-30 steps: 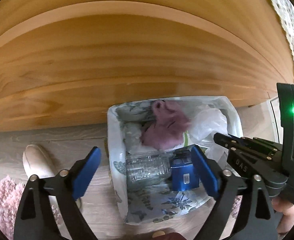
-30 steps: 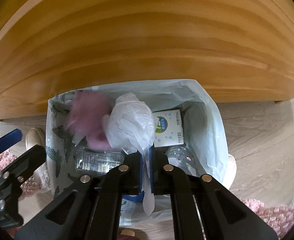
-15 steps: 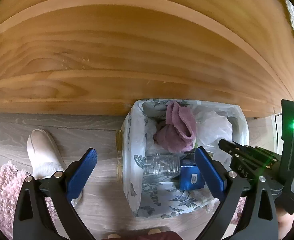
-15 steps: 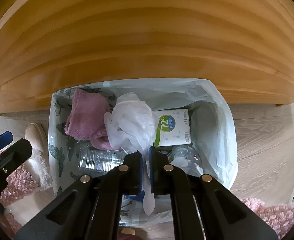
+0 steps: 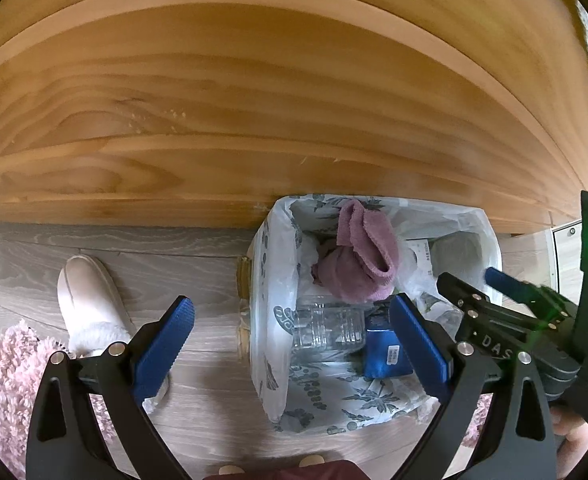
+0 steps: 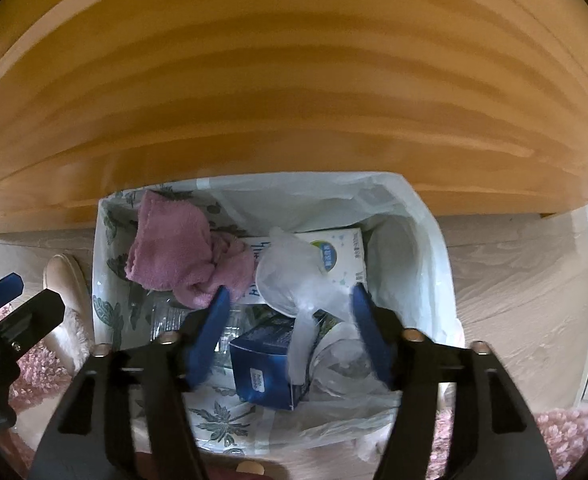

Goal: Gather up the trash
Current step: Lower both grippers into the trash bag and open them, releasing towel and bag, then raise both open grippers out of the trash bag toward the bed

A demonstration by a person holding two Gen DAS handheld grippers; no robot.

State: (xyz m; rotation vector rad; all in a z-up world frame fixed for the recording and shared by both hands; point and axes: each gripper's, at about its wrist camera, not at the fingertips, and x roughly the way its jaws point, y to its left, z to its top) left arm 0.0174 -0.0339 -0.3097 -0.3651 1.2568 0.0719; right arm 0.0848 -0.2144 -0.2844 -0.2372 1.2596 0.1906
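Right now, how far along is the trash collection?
Already in the lined bin: pink cloth, clear bottle, blue box, white carton. In hand: nothing; the right gripper has just been opening, its crumpled plastic bag loose between the pads over the bin. Left gripper is open and empty. No further trash is visible.

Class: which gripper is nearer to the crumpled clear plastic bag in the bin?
Right. The right gripper hangs over the plastic bag, open around it. The left gripper straddles the bin's opposite edge.
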